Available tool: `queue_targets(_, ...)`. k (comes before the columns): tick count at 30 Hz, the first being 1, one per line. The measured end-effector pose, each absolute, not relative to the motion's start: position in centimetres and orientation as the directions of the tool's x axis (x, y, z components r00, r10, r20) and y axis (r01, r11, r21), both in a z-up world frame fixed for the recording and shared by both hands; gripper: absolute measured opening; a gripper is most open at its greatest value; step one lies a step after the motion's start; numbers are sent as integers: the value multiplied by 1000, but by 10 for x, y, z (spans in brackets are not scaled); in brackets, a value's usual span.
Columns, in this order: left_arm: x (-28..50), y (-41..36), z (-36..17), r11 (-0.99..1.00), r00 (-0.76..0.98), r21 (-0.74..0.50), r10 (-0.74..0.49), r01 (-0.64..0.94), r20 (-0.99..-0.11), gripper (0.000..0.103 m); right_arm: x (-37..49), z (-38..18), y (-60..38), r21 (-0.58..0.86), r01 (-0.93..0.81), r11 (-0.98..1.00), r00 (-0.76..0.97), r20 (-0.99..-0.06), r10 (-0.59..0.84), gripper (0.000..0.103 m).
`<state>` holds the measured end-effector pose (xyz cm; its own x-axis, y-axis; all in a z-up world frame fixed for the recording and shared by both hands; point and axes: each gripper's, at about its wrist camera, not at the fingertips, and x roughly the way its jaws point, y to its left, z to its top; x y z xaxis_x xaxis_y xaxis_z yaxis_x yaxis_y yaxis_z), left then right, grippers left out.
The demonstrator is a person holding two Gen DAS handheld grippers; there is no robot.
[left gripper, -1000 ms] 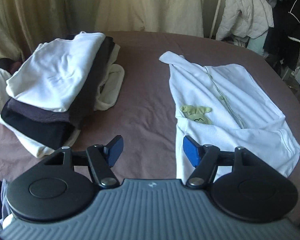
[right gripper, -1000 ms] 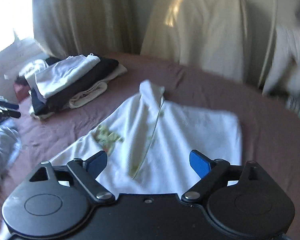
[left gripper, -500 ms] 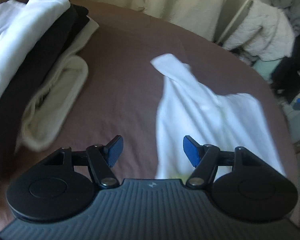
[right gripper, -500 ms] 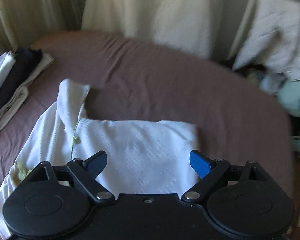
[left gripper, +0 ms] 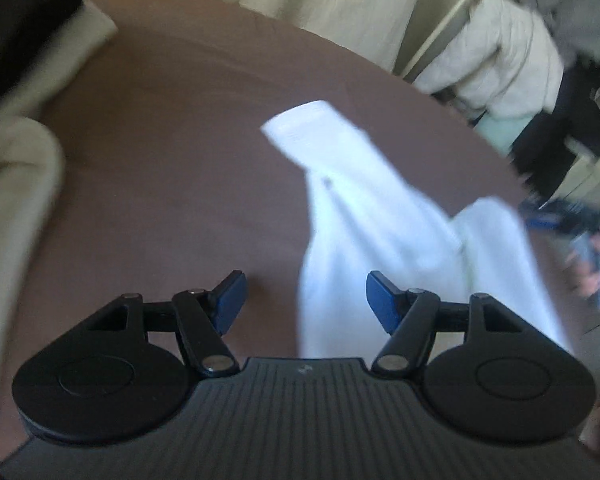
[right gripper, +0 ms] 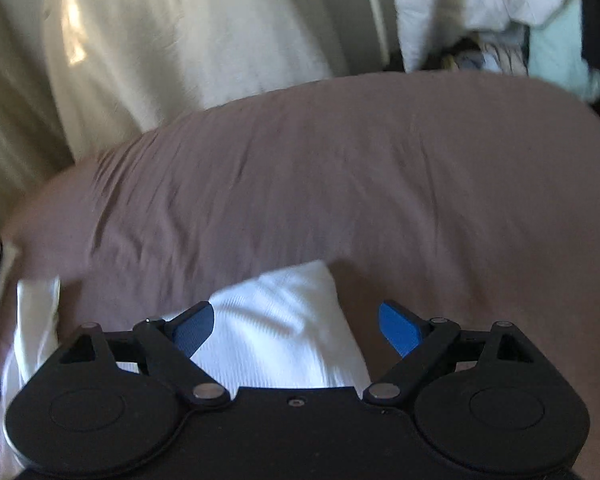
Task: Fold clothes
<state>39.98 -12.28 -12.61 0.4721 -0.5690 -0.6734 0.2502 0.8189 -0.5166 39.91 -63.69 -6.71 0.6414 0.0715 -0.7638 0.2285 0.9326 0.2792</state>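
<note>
No readable text anywhere I look.

On the grey ribbed housing (left gripper: pixel 300 412) below my left fingers, at lower centre of the frame, I see one small pale mark, too blurred to read as a letter or logo. The white garment (left gripper: pixel 364 216) and the brown bedsheet (right gripper: pixel 340 184) carry no print or label that I can make out.

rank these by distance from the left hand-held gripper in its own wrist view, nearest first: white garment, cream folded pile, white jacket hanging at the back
1. White garment: right of centre on the brown bed, its near edge between the open fingers of the left hand-held gripper.
2. Cream folded pile: far left edge of the bed.
3. White jacket: upper right, hanging beyond the bed.
</note>
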Motion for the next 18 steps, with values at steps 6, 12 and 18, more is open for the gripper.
queue_targets(6, 436, -158, -134, 800, 456, -546, -594, 248, -663, 70, 406, -88, -620, 135, 174, 976, 617, -787, -1, 92)
queue_targets(12, 460, -165, -147, 742, 504, -665, -606, 80, -615, 79, 371, -84, -592, 119, 243, 963, 704, -704, -91, 13)
queue_targets(18, 422, -189, -115, 744, 509, -589, -656, 315, -557, 4, 273, -22, -559, 239, 189, 952, 868, -494, -48, 11)
